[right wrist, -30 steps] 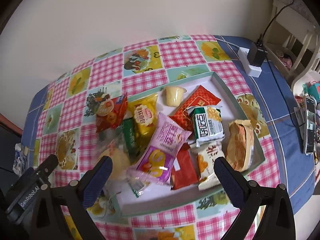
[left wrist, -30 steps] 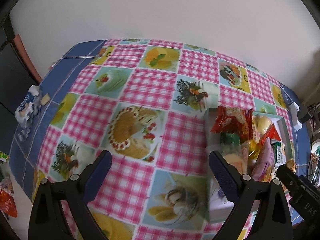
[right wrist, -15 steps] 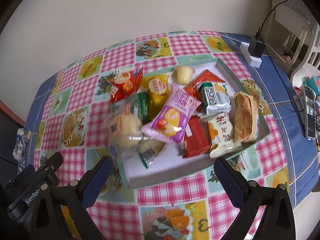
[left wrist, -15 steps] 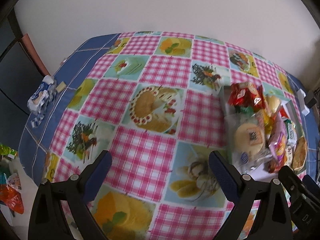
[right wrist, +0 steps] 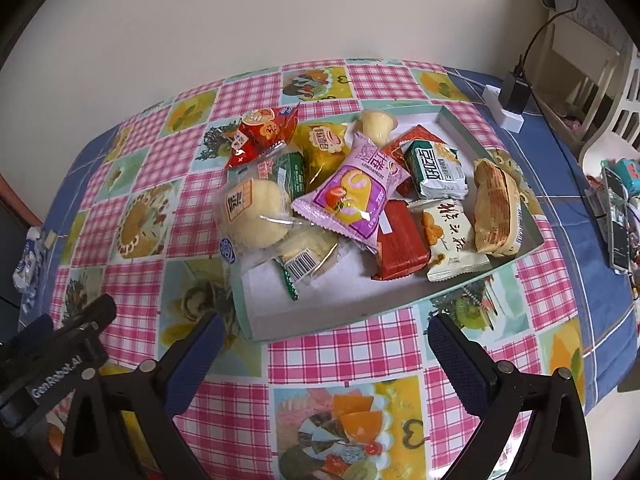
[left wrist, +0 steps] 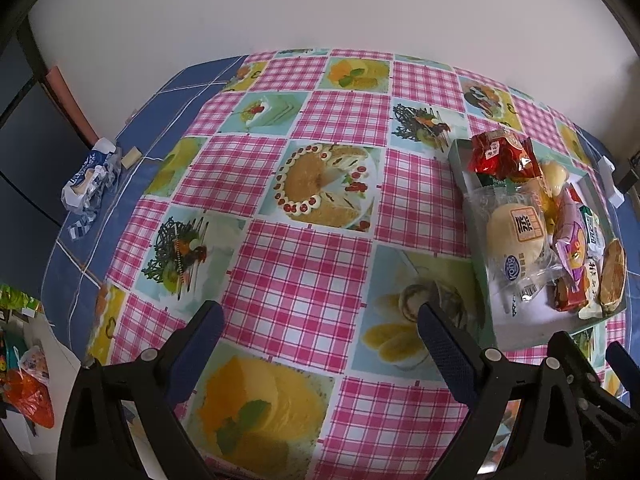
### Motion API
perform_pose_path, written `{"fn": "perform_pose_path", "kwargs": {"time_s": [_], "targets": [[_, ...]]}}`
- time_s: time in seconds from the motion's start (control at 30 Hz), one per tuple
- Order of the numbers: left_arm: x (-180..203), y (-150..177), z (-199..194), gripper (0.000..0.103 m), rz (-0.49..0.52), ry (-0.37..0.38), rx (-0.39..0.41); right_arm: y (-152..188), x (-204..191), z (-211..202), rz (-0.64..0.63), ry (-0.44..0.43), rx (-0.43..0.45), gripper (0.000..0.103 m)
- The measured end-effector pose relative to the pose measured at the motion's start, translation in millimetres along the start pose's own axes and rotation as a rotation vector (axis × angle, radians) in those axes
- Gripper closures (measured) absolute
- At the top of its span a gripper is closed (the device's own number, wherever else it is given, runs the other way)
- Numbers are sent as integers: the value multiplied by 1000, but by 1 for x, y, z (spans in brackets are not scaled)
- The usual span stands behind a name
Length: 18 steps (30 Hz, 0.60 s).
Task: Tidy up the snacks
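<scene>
both open, empty hand-held grippers (left wrist: 320,332) (right wrist: 326,340) have backed away; tray (right wrist: 400,307) snacks (right wrist: 352,192) overlap, hiding some.

You can read "GenRobot.AI" in white on the black body of the left claw (right wrist: 60,380). A blue round "Kong" logo sits on the clear bun wrapper (left wrist: 516,236) (the other snack packets carry Chinese and Korean characters).

A plain pale wall (left wrist: 320,4) backs the desk (left wrist: 304,264) with its checked cloth; at right stands what may be a white chair (right wrist: 616,92).
</scene>
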<state>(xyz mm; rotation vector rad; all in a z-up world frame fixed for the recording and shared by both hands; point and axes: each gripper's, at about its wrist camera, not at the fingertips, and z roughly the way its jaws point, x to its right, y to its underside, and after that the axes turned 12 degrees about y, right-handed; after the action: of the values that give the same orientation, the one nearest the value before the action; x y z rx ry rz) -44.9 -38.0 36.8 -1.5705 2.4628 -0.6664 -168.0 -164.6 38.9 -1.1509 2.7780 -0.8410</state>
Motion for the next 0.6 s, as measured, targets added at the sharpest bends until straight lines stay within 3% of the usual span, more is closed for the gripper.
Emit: {"fn": "perform_pose_path", "kwargs": {"time_s": [0.17, 0.6], "targets": [[-5, 2, -7, 5, -20, 20, 25, 1, 5, -4, 15, -3, 24, 0], [-6, 2, -17, 5, -21, -24, 69, 0, 16, -24, 72, -10, 119, 0]]}}
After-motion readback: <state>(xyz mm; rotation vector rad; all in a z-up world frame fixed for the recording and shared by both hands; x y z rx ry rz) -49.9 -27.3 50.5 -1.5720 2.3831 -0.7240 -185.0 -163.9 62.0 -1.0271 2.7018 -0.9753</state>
